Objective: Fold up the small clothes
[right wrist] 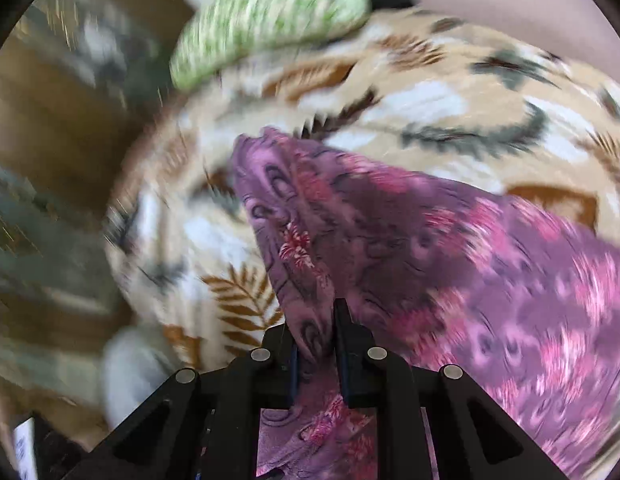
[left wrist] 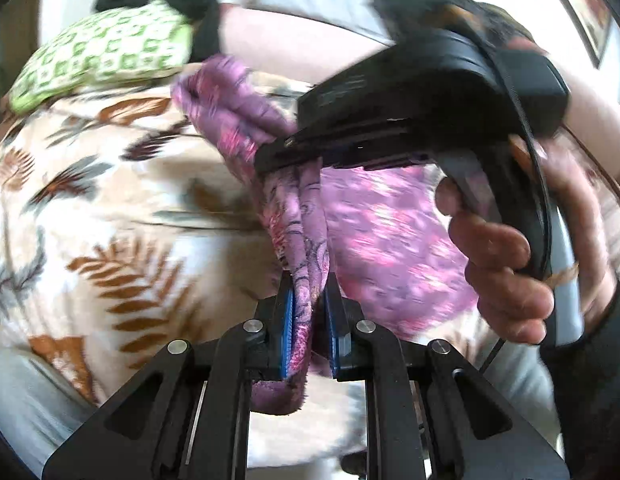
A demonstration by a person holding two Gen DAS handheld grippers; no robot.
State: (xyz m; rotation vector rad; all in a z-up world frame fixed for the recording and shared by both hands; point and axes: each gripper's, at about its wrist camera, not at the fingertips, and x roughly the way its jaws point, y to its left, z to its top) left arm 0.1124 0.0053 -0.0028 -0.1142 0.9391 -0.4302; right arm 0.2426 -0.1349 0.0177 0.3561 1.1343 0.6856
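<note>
Step in hand: you are mid-fold, I judge, carrying one edge of the purple garment (left wrist: 306, 216) with both tools; the blur in both views fits a cloth in motion.
Left gripper (left wrist: 310, 320): its jaws are nearly closed, the blue pads (left wrist: 287, 320) pinching a bunched ridge of the purple cloth, with a fold hanging below them.
Right gripper (right wrist: 316, 344): its jaws are drawn close on a gathered edge of the same cloth, and more of the fabric shows beneath the fingers.
Your right hand (left wrist: 506, 264): it shows in the left wrist view wrapped on the handle of the right tool, which sits just above the cloth and close to the left one.
Where the garment is: part is lifted between the two grips, the rest trails over the leaf-print blanket (left wrist: 110, 208) to your right.
Nearby: a green patterned cushion (left wrist: 106, 52) lies at the far side of the blanket, well apart from the cloth.
What the next move calls for: keep both pinches firm and level so the edge stays straight, carry it across to meet the opposite edge, lay it flat on the blanket, and only then let go.
Risk: as I judge it, the bunched grip may leave creases, so smooth after release.
</note>
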